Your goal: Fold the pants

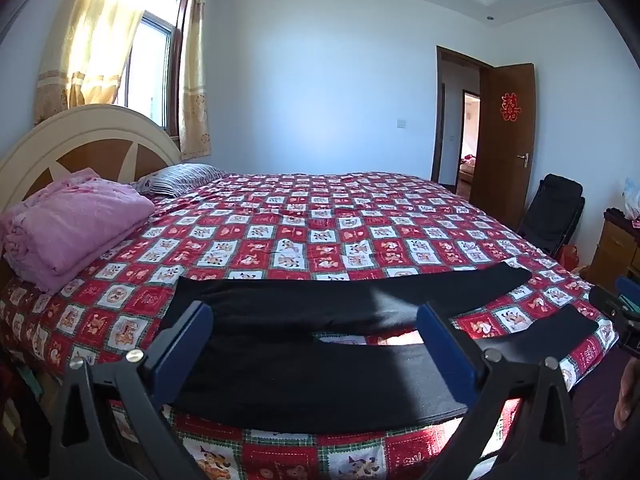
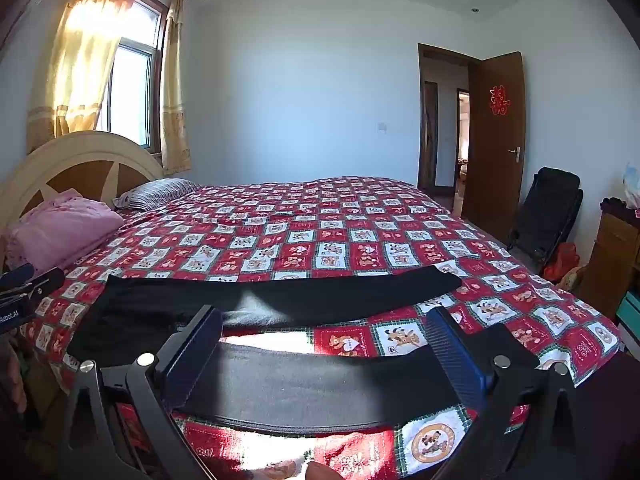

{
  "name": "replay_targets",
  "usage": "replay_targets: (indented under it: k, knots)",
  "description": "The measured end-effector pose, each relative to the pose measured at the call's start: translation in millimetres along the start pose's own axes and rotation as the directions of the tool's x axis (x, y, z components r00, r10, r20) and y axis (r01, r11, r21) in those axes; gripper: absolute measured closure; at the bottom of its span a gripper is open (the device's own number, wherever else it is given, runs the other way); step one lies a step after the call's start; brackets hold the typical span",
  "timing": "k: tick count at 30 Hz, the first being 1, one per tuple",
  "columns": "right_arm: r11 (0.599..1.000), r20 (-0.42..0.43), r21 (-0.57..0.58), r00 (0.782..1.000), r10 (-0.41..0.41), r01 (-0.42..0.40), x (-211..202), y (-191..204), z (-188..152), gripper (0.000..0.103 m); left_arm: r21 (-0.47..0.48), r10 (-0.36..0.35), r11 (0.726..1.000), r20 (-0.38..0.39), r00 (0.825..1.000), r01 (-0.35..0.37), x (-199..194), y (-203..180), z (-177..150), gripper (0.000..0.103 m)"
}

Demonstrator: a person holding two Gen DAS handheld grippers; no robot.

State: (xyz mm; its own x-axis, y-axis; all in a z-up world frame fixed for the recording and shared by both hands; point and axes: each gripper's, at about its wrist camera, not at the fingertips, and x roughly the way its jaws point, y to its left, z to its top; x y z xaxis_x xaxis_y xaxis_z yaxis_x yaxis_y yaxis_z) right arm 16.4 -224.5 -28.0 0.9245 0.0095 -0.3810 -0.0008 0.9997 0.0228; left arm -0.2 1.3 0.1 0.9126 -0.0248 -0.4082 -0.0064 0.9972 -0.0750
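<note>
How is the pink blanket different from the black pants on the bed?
The pink blanket is folded into a thick, puffy stack, while the black pants lie spread out flat, not yet folded. The blanket sits up by the headboard; the pants lie along the bed's near edge, in front of both open grippers. The blanket is light pink; the pants are plain black. Both rest on the red patterned bedspread.

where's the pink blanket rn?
The pink blanket lies folded at the far left of both views, on the bed against the headboard, beside the striped pillow, well away from the black pants.
</note>
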Motion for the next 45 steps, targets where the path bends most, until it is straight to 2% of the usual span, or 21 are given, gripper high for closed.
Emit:
replay_targets:
  k: [5, 6, 45]
  knots:
    - [1.000, -0.004, 0.001, 1.000, -0.002, 0.002, 0.4, -1.1, -0.5, 0.001, 0.000, -0.006, 1.000, 0.001, 1.000, 0.006, -0.4, 7.2, 1.4, 0.000]
    - [1.000, -0.008, -0.003, 1.000, -0.002, 0.002, 1.8, -0.3, -0.7, 0.001, 0.027, 0.010, 1.000, 0.013, 1.000, -0.010, 1.6, -1.5, 0.4, 0.000]
    - [1.000, -0.022, -0.007, 1.000, 0.011, -0.011, 7.5, 3.5, -5.6, 0.001, 0.034, 0.023, 0.999, -0.004, 1.000, -0.023, 6.0, 0.6, -5.2, 0.000]
